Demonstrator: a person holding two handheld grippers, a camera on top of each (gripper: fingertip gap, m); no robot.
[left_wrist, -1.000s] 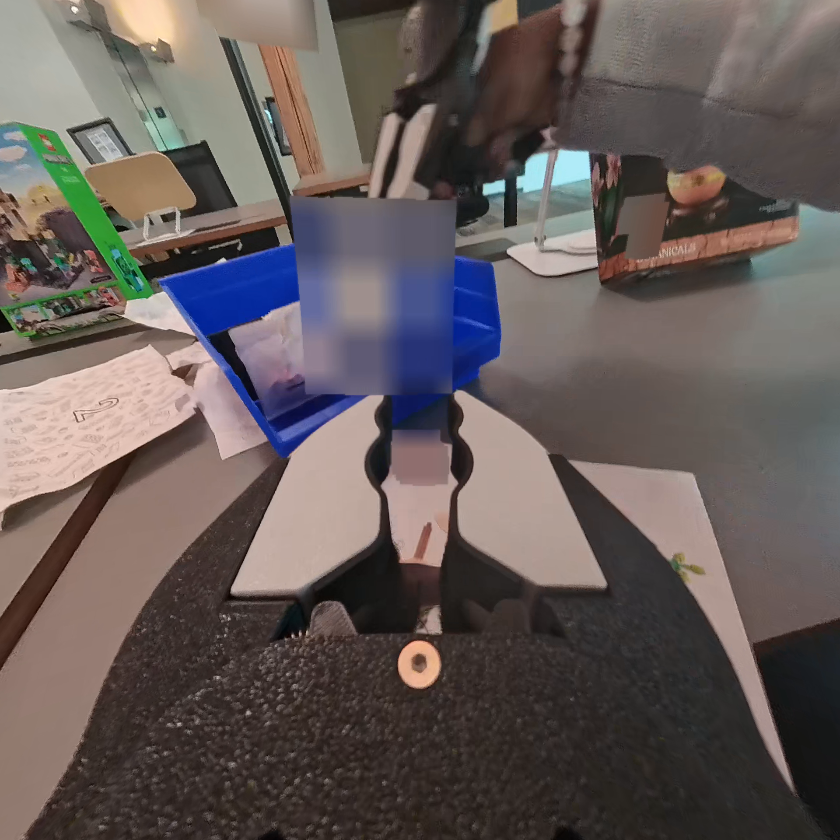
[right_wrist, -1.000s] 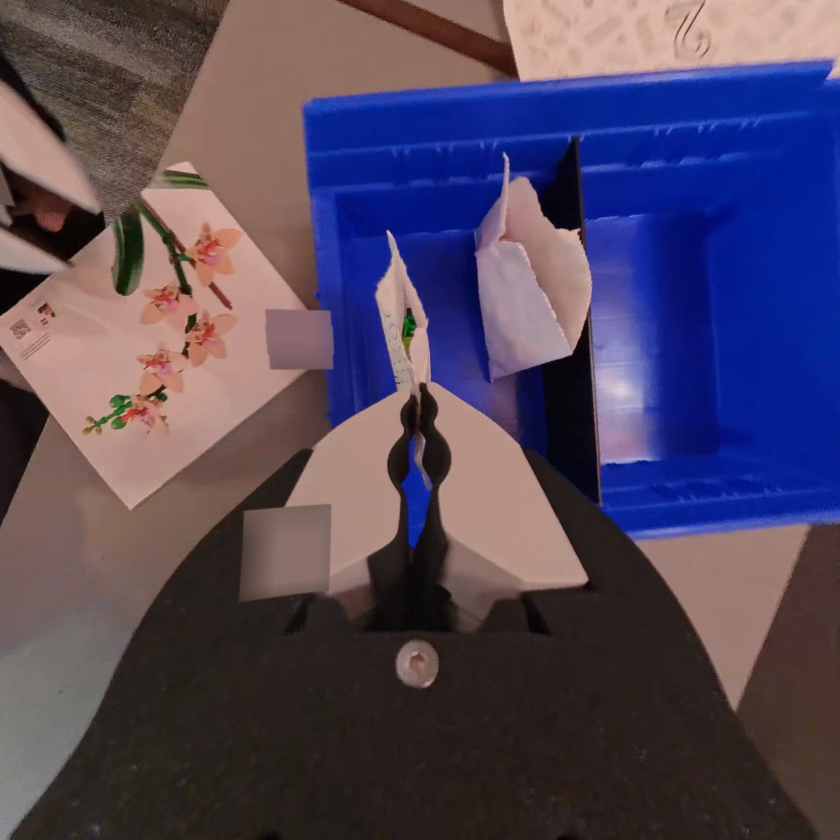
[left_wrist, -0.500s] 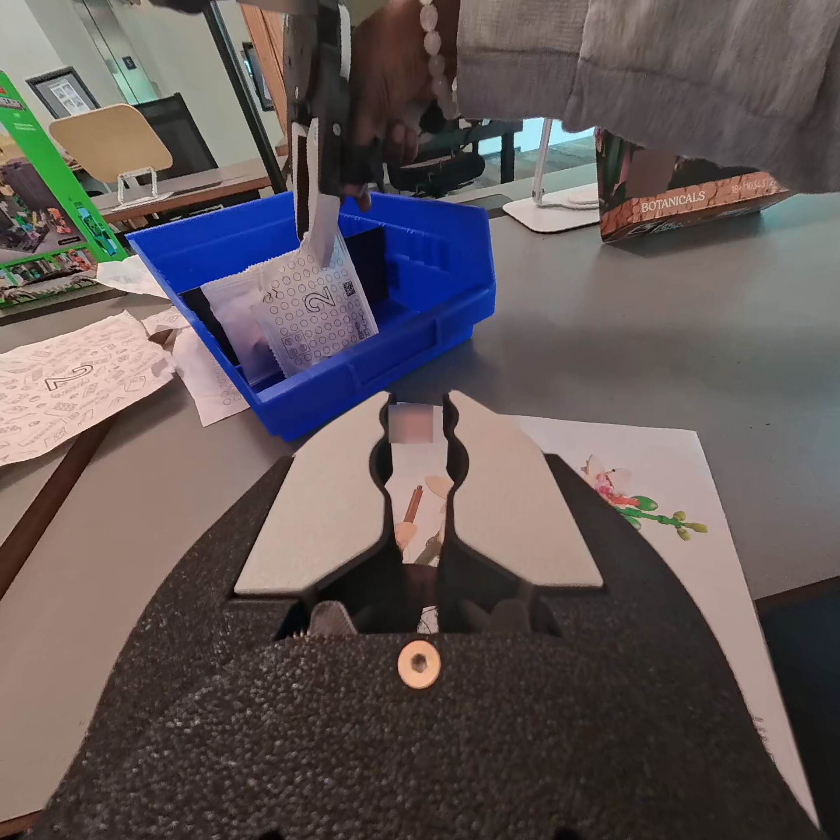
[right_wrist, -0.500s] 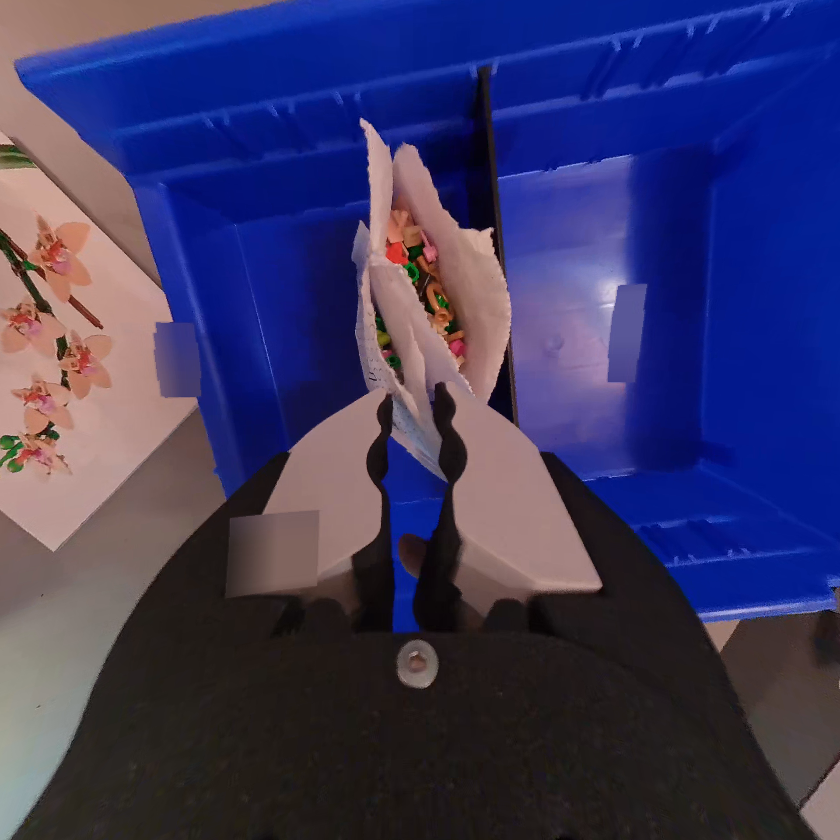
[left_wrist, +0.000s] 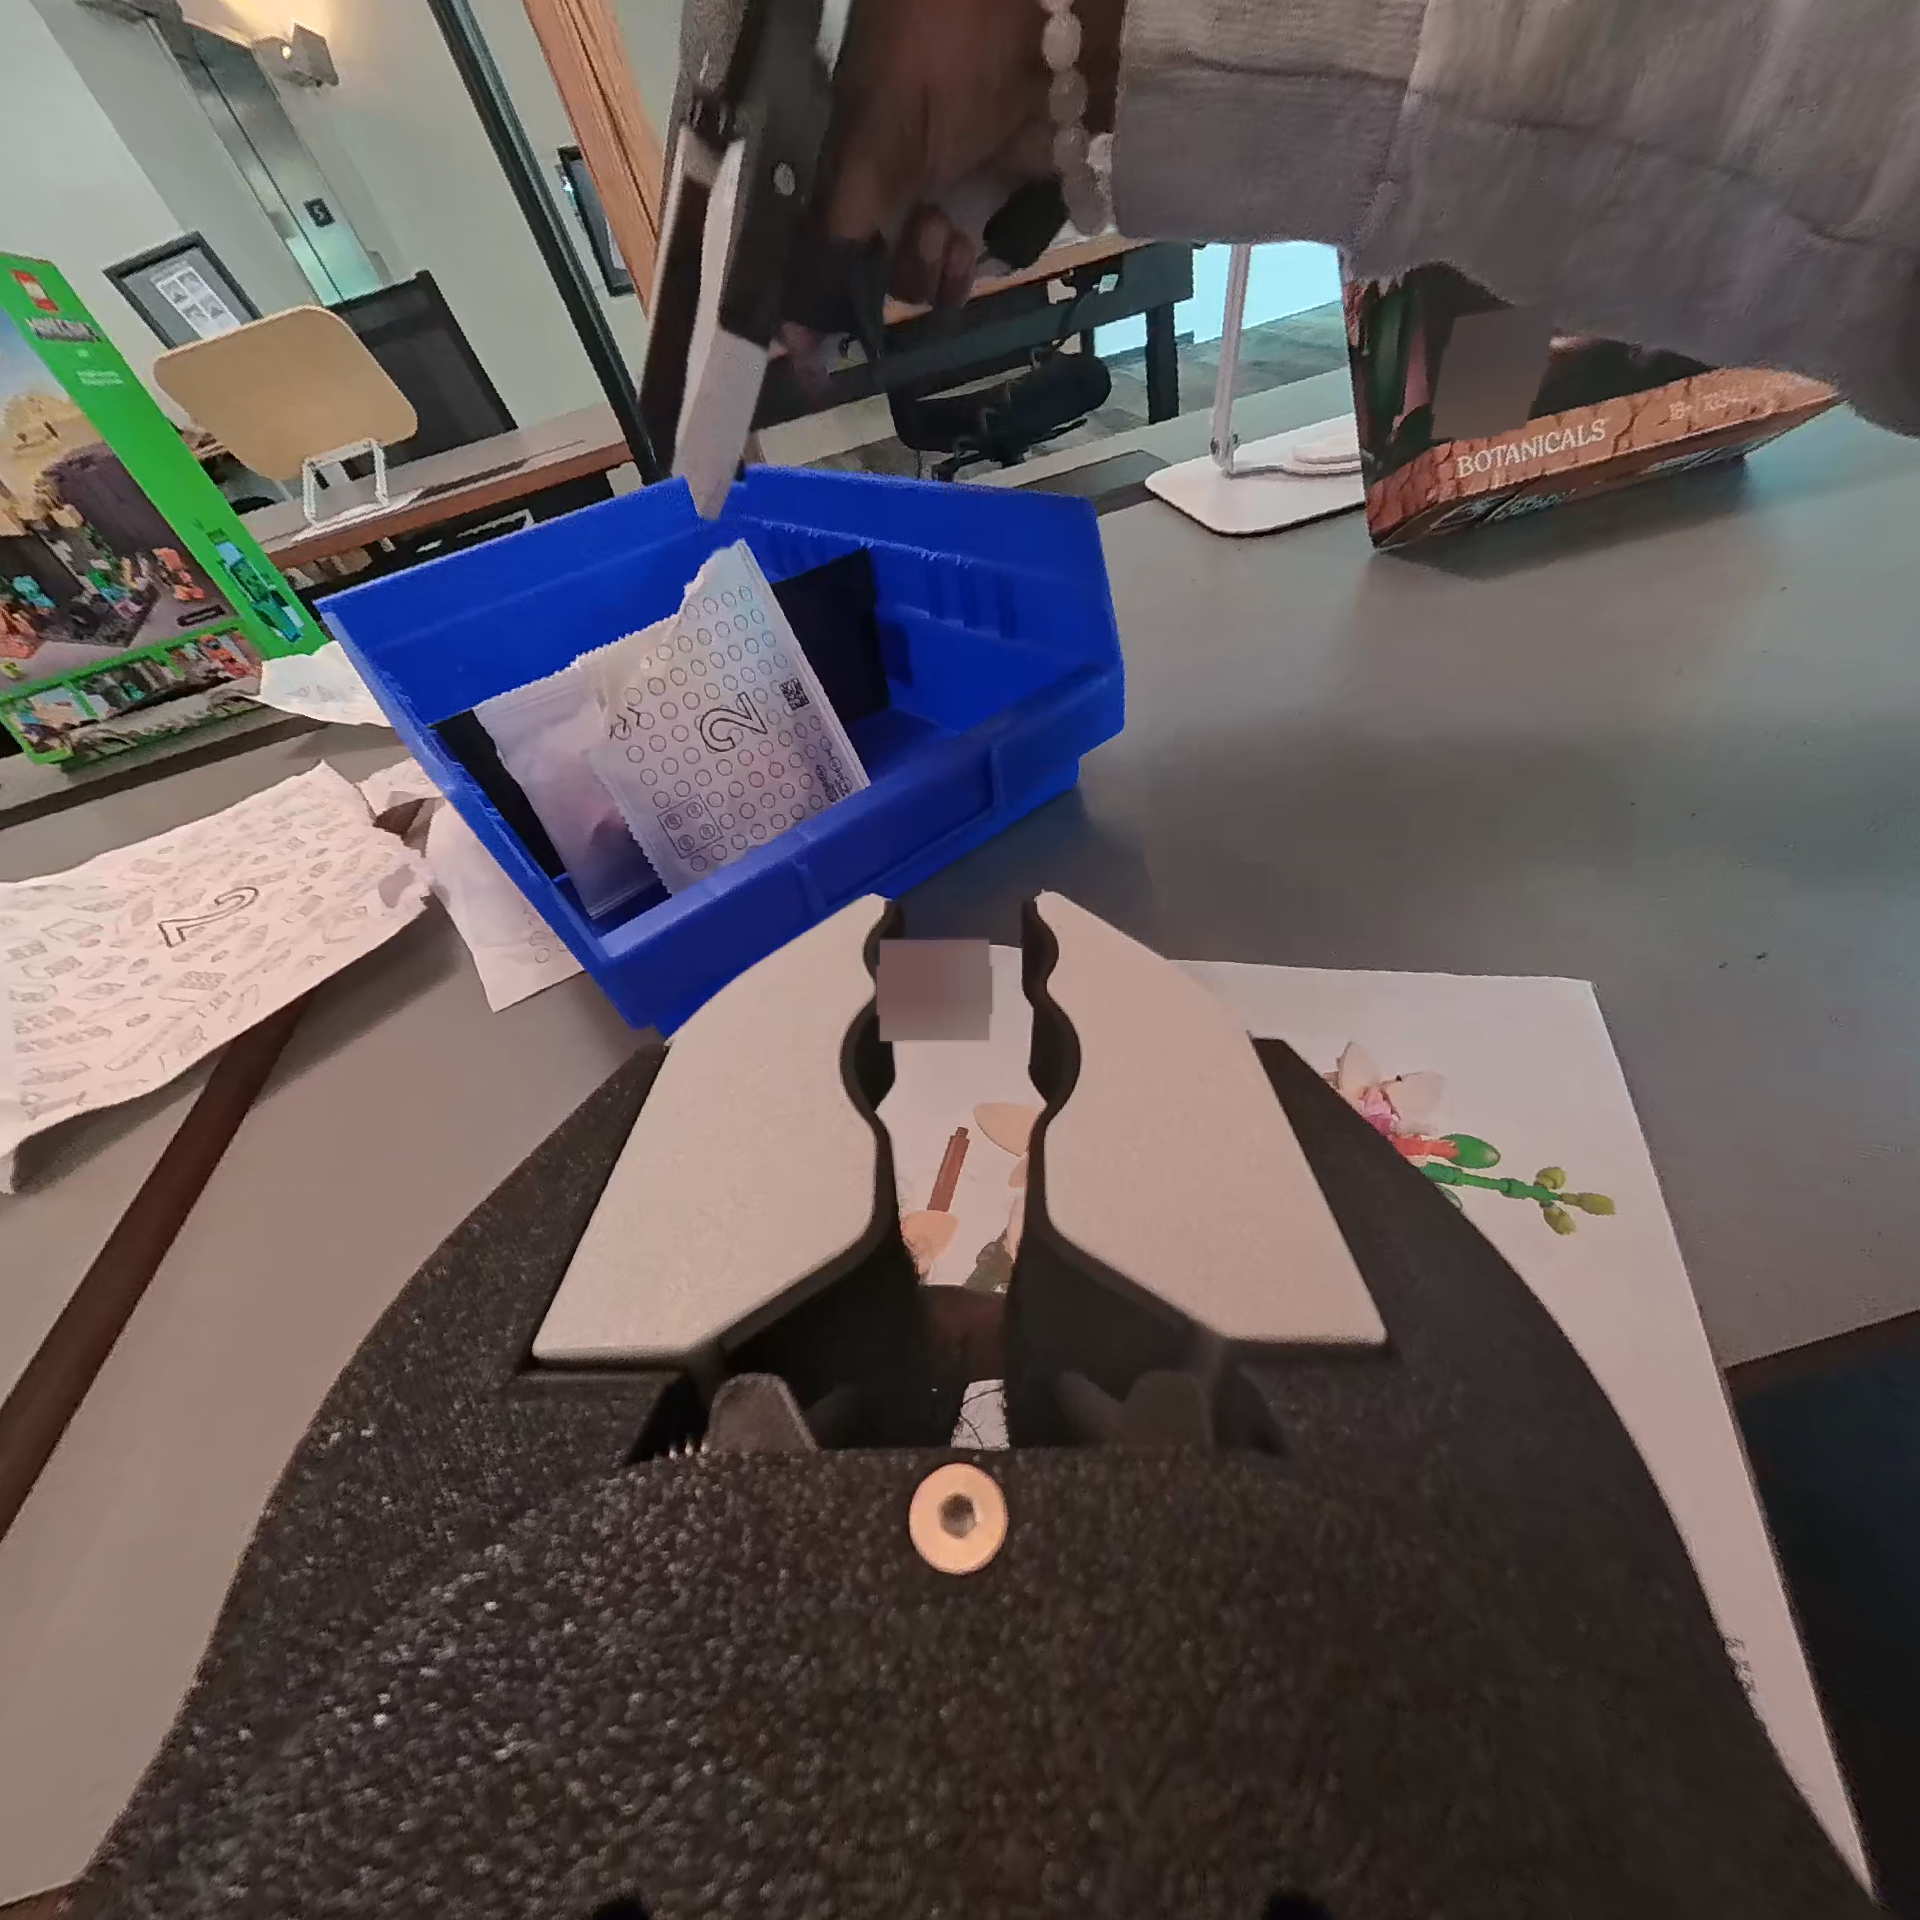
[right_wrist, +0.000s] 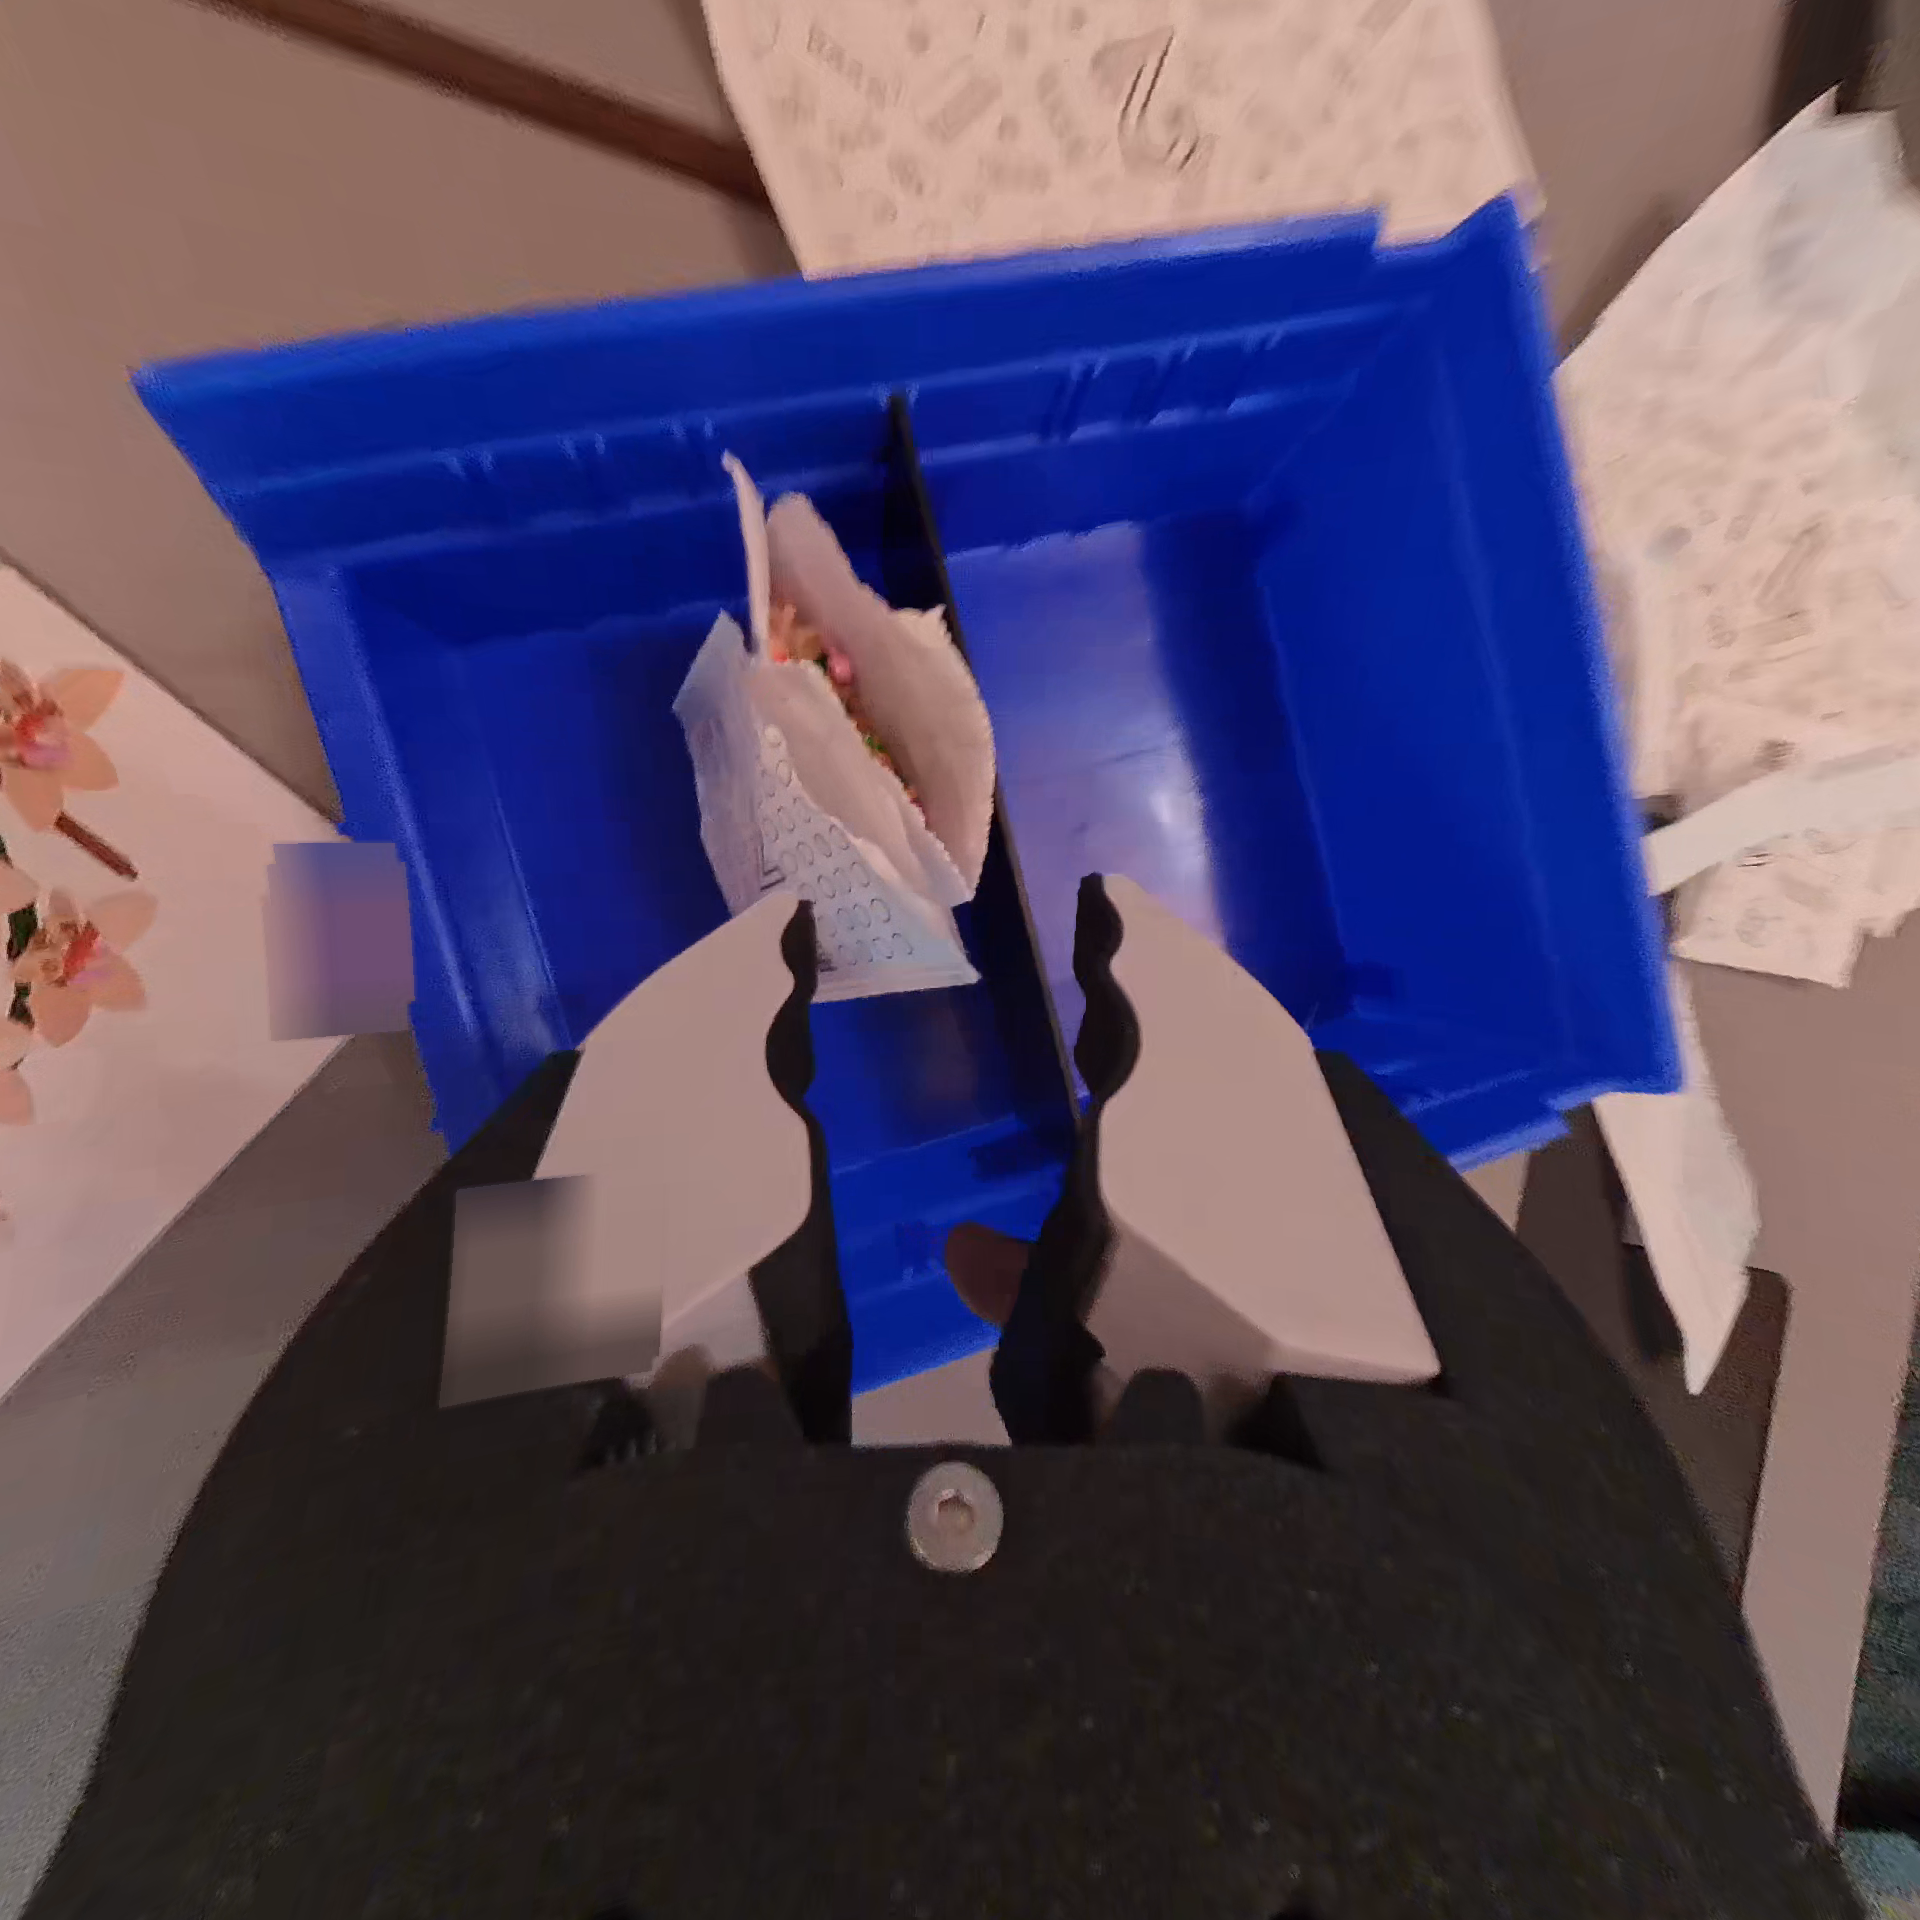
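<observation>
A blue bin (left_wrist: 935, 821) stands on the grey table, split by a black divider (right_wrist: 966, 727). A torn-open white paper bag (right_wrist: 831, 790) of small coloured pieces leans against the divider in the left compartment; it also shows in the left wrist view (left_wrist: 727, 727), with a second white bag (left_wrist: 551, 769) behind it. My right gripper (right_wrist: 940, 894) is open and empty just above the bin, clear of the bag; it shows from the side in the left wrist view (left_wrist: 717, 488). My left gripper (left_wrist: 956, 914) is open and empty, low over a flower-printed booklet (left_wrist: 1455, 1091) in front of the bin.
Torn printed paper (left_wrist: 156, 956) lies left of the bin and also shows in the right wrist view (right_wrist: 1714, 623). A green box (left_wrist: 94, 540) stands at the far left, a brown box (left_wrist: 1558, 457) and a white stand base (left_wrist: 1247, 488) at the back right. A grey sleeve (left_wrist: 1558, 156) hangs overhead. My right fingertips sit around 25 cm from my left ones.
My right gripper lowered the paper bag into the bin's left compartment, opened, let it go and pulled back upward. My left gripper stayed open over the booklet.
</observation>
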